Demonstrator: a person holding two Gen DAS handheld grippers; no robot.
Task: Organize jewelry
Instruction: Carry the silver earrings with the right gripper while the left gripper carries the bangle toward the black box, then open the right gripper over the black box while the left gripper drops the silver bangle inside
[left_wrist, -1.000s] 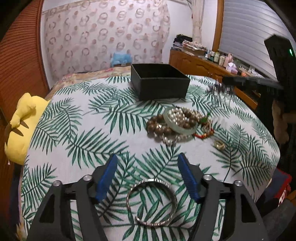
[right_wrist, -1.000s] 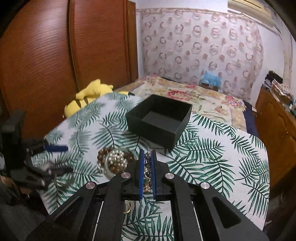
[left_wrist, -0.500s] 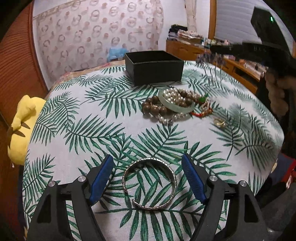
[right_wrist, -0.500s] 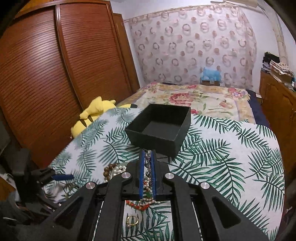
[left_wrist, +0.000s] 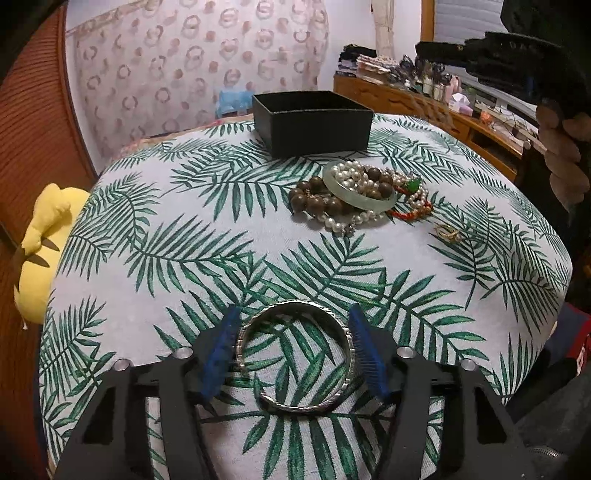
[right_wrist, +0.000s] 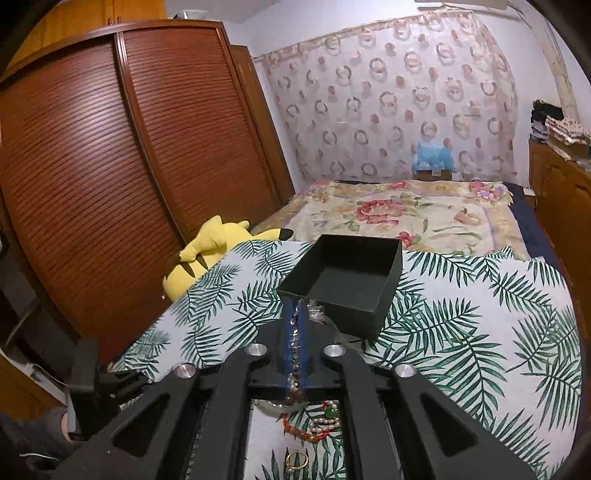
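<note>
Chain (right_wrist: 294, 345) mostly hidden between tool pads

- a home bedroom is shown
- a bed (right_wrist: 406, 218) is covered with a floral spread
- a louvred wooden wardrobe (right_wrist: 110, 177) is seen beside it
- a yellow plush toy (right_wrist: 207, 254) is laid nearby

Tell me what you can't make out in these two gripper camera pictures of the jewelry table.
- Right wrist view: what kind of chain the right gripper pinches; the pads cover most of it, and in the left view it is thin and blurred.
- Left wrist view: whether the left gripper already touches the silver bangle; its near edge sits behind the fingers.
- Left wrist view: the black box floor, hidden by its front wall.
- Gold ring: too small for detail.
</note>
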